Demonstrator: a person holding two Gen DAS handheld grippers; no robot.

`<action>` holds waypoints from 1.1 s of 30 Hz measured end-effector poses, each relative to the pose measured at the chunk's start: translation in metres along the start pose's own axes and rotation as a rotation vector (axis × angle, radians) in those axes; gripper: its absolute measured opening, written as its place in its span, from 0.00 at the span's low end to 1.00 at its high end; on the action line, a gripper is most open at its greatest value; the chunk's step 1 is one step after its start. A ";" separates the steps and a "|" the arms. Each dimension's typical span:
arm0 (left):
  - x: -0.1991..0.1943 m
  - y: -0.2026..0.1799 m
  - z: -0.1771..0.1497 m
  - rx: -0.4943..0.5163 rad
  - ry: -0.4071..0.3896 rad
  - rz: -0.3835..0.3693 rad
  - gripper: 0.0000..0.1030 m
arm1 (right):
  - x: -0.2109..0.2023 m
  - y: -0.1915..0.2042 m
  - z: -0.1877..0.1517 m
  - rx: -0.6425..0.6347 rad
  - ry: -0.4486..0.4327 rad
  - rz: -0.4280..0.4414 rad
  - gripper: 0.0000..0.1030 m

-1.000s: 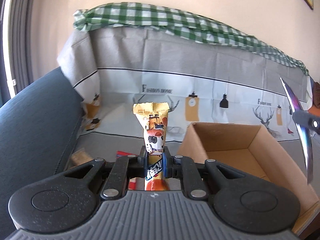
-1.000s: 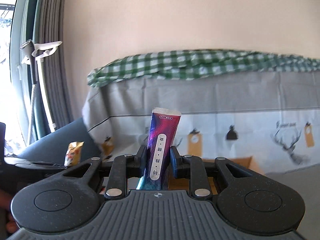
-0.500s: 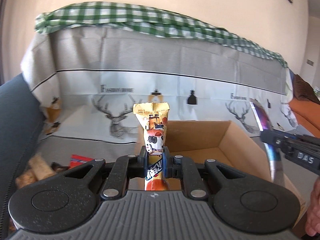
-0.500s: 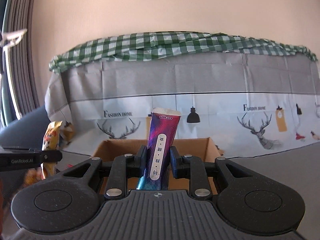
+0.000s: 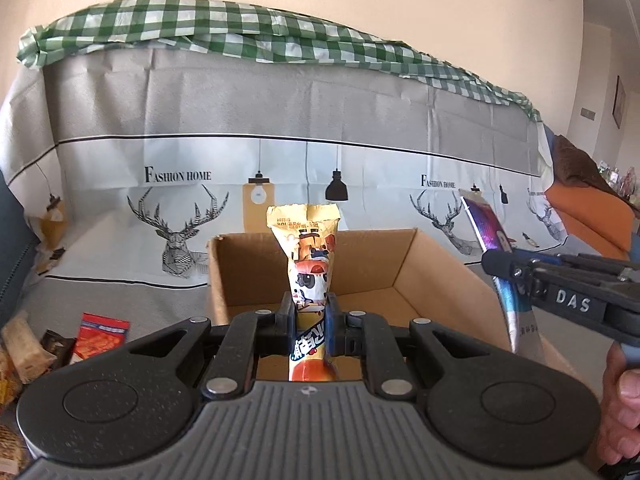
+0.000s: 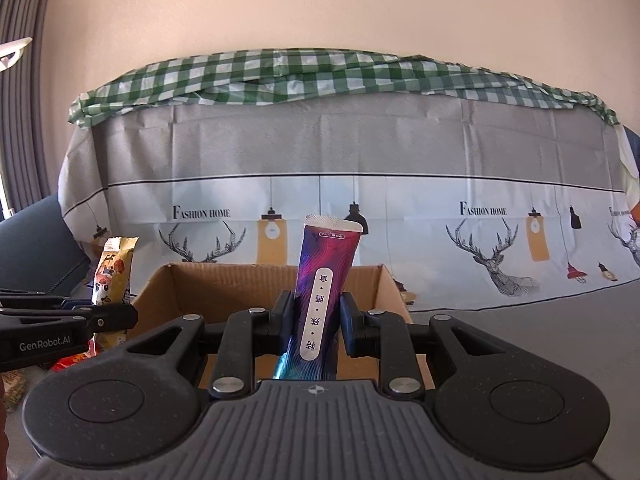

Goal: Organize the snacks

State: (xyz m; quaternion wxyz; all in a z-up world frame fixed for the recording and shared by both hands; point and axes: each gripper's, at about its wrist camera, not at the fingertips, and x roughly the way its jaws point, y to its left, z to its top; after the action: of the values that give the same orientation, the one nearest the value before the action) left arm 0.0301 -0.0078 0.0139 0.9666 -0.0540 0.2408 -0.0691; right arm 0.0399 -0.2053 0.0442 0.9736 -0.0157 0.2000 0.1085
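Observation:
My left gripper (image 5: 311,326) is shut on a yellow cartoon snack packet (image 5: 309,252) held upright in front of an open cardboard box (image 5: 436,268). My right gripper (image 6: 316,320) is shut on a purple snack packet (image 6: 325,276), also upright before the same box (image 6: 224,292). In the left wrist view the right gripper (image 5: 516,270) and its purple packet (image 5: 486,228) hang at the box's right side. In the right wrist view the left gripper (image 6: 120,316) and the yellow packet (image 6: 113,272) sit at the box's left.
A red snack packet (image 5: 102,334) and several other loose snacks (image 5: 24,348) lie left of the box on the grey cloth (image 5: 120,296). Behind stands a draped deer-print cover (image 6: 400,184) with a green checked cloth (image 6: 320,76) on top. An orange cushion (image 5: 588,216) is far right.
Both grippers have swung toward the box with their packets held. The box has come to the centre of both views and looks closer.

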 end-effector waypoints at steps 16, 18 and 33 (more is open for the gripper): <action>0.002 -0.005 -0.002 -0.008 0.002 -0.041 0.14 | 0.005 0.001 -0.001 -0.002 0.023 -0.015 0.25; 0.001 -0.005 -0.002 -0.012 0.000 -0.042 0.14 | 0.006 0.002 -0.001 -0.003 0.023 -0.016 0.25; 0.001 -0.006 -0.002 -0.011 -0.002 -0.050 0.14 | 0.006 0.002 -0.003 -0.013 0.025 -0.008 0.25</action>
State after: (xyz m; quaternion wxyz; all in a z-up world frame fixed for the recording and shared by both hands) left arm 0.0291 -0.0142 0.0124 0.9645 -0.0656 0.2389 -0.0918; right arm 0.0442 -0.2021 0.0392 0.9713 -0.0240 0.2115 0.1058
